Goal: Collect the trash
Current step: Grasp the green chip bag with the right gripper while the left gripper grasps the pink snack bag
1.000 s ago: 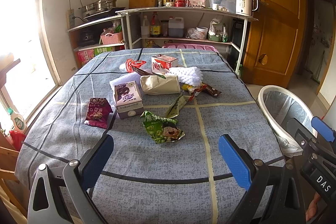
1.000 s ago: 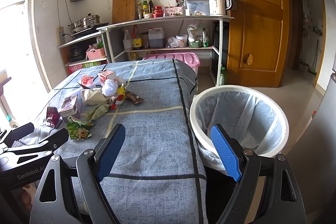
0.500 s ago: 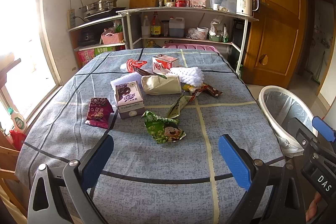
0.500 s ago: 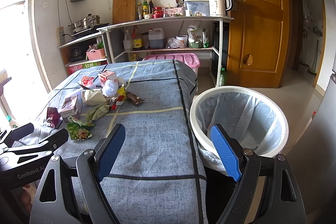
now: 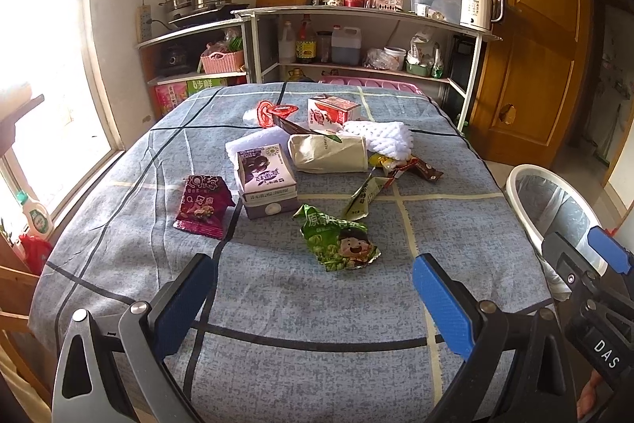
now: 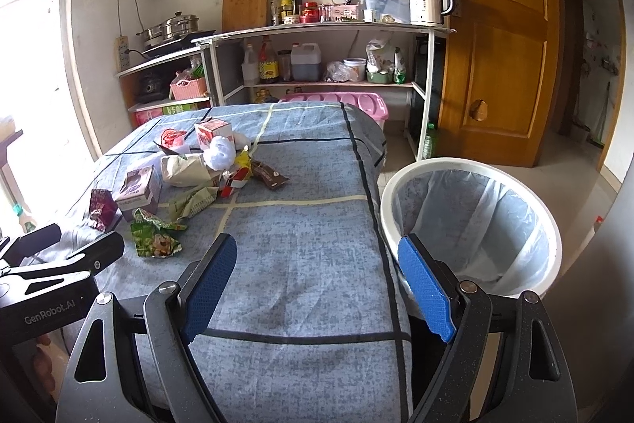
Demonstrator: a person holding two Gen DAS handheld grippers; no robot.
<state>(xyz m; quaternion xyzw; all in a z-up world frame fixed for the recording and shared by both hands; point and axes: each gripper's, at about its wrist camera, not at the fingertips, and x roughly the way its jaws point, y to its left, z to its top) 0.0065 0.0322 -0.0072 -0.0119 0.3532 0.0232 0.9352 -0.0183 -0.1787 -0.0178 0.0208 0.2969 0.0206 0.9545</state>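
Trash lies in a heap mid-table: a green snack wrapper (image 5: 338, 240) nearest me, a maroon packet (image 5: 202, 205), a purple milk carton (image 5: 266, 181), a beige paper bag (image 5: 329, 152), a red-and-white carton (image 5: 331, 113) and a white cloth (image 5: 380, 139). My left gripper (image 5: 313, 298) hovers open just short of the green wrapper (image 6: 154, 238), nothing between its fingers. My right gripper (image 6: 317, 282) is open and empty over the table's near right edge. A white bin (image 6: 471, 224) with a clear liner stands on the floor right of the table.
The table (image 5: 277, 304) wears a blue-grey checked cloth. Behind it stand shelves (image 5: 356, 12) with bottles, a kettle and pots. A wooden door (image 6: 499, 38) is at the right, a bright window at the left. The bin (image 5: 554, 213) sits beside the table's right edge.
The left gripper has edged slightly forward toward the green wrapper. The right gripper and the trash have not visibly moved.
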